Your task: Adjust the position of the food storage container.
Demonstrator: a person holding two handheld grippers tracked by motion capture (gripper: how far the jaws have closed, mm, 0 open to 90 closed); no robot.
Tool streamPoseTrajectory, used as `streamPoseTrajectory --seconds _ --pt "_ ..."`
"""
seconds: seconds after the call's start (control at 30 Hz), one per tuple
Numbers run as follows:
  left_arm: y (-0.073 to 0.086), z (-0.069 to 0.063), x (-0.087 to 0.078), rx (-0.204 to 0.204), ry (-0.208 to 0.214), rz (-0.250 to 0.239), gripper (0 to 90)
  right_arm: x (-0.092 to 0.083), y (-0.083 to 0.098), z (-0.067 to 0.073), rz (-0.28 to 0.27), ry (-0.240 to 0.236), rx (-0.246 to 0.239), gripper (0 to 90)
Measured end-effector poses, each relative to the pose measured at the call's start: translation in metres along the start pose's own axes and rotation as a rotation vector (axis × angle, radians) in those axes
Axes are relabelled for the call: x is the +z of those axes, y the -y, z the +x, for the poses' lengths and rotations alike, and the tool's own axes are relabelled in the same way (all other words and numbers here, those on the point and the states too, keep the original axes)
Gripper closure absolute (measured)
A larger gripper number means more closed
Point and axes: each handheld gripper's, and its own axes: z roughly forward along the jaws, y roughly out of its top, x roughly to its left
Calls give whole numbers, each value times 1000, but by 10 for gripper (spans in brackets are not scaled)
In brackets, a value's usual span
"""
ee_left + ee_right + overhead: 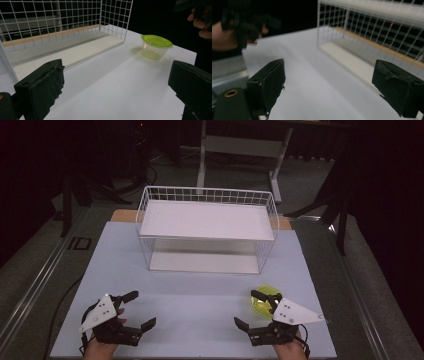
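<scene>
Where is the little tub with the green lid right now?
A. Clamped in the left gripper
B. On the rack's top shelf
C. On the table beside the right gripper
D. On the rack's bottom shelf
C: the tub stands on the table in front of the rack, close by the right gripper, whose jaws are open and empty.

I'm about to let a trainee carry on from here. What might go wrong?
The lidded container sits right by the right gripper, close to the table's right edge; a careless approach may nudge it off. It looks light, so open jaws could tip it. Lifting it toward the wire rack risks catching the wires.
</scene>
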Motion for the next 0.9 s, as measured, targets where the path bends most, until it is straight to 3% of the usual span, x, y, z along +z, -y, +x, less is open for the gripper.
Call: streamPoseTrajectory --seconds 0.13,0.37,0.4,0.43,0.63,0.73,0.83,0.87,0.9 --pt "0 0 0 -2 -2 -4 12 0 -9 -12 -9 73 16 114" --pt "0 1 2 -6 0 -2 12 -6 -9 -35 -1 153 12 116" --pt "1 1 2 -7 0 -1 12 -8 -8 -44 19 143 14 116" --pt "1 1 2 -6 0 1 12 -9 -6 -47 35 173 13 116" --pt "1 0 2 -4 -1 1 12 -17 5 -62 84 217 27 140" --pt "1 0 3 -3 0 3 12 -29 15 -69 88 251 45 217" --pt "1 0 3 -2 2 6 12 -35 20 -72 102 274 28 276" --pt "1 -1 3 0 2 7 12 -41 26 -73 131 328 1 346" --pt "1 -1 4 1 0 7 12 -41 26 -73 131 328 1 346"
